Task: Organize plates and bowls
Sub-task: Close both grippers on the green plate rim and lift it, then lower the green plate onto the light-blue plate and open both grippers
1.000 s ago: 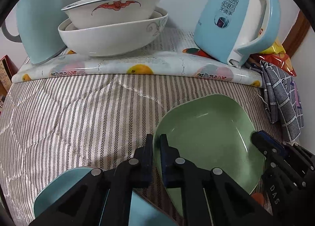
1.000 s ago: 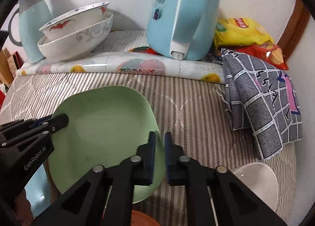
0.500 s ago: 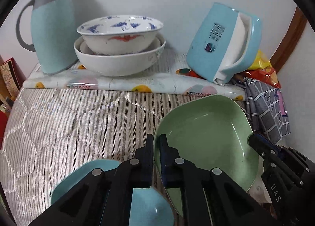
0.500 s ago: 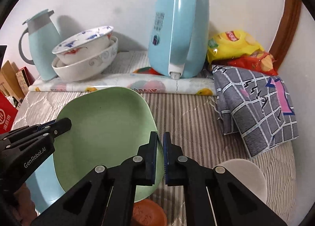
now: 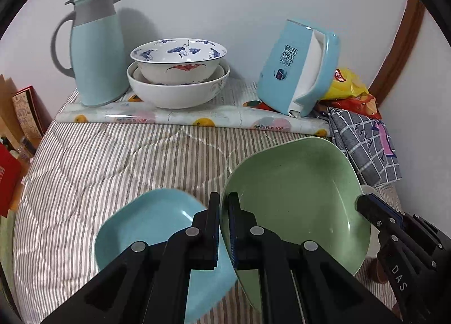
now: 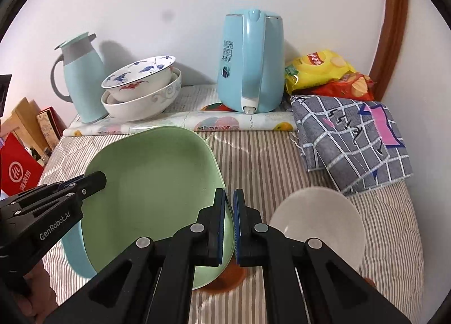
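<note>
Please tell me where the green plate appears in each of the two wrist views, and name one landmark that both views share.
Left wrist view: the green plate is lower right, its left rim clamped in the left tool.
Right wrist view: the green plate is lower left, its right rim clamped in the right tool.
Shared landmark: the stacked bowls at the wall.

Count: two plates, green [image 5: 298, 197] and blue [image 5: 149, 219]; three bowls, two nested [image 5: 180, 81], one white [image 6: 318, 222]; one jug [image 5: 95, 50]; one kettle [image 6: 251, 61]; two snack bags [image 6: 321, 70]; one cloth [image 6: 352, 140].
</note>
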The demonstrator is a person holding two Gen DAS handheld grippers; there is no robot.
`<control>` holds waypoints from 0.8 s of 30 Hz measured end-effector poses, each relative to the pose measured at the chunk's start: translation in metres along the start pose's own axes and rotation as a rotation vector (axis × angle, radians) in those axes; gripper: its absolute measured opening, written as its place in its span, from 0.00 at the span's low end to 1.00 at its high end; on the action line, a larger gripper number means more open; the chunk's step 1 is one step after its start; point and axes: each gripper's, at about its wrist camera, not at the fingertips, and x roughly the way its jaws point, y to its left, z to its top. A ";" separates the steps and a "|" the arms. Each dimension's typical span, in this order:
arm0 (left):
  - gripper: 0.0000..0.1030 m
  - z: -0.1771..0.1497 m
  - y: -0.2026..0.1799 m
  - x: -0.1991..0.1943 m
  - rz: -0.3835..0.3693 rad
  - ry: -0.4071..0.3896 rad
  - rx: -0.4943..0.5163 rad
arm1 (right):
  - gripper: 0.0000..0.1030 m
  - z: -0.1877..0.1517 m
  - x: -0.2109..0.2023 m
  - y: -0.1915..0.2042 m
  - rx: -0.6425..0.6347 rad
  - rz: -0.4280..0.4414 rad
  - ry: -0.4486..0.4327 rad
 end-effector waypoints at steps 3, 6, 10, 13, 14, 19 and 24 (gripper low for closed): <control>0.06 -0.009 0.000 -0.012 0.001 -0.008 0.001 | 0.06 -0.008 -0.011 0.000 0.010 0.009 -0.003; 0.06 -0.015 0.000 -0.022 0.003 -0.015 0.000 | 0.06 -0.015 -0.022 0.002 0.011 0.011 -0.012; 0.07 -0.023 0.001 -0.034 0.003 -0.022 -0.007 | 0.06 -0.021 -0.035 0.005 0.007 0.011 -0.025; 0.07 -0.028 0.002 -0.043 0.000 -0.031 -0.012 | 0.06 -0.026 -0.043 0.005 0.014 0.017 -0.031; 0.06 -0.030 0.003 -0.045 -0.002 -0.033 -0.015 | 0.06 -0.027 -0.045 0.005 0.018 0.020 -0.033; 0.06 -0.035 0.004 -0.054 -0.010 -0.041 -0.020 | 0.06 -0.033 -0.057 0.007 0.020 0.016 -0.041; 0.07 -0.039 0.008 -0.062 -0.012 -0.049 -0.018 | 0.06 -0.037 -0.066 0.011 0.028 0.018 -0.049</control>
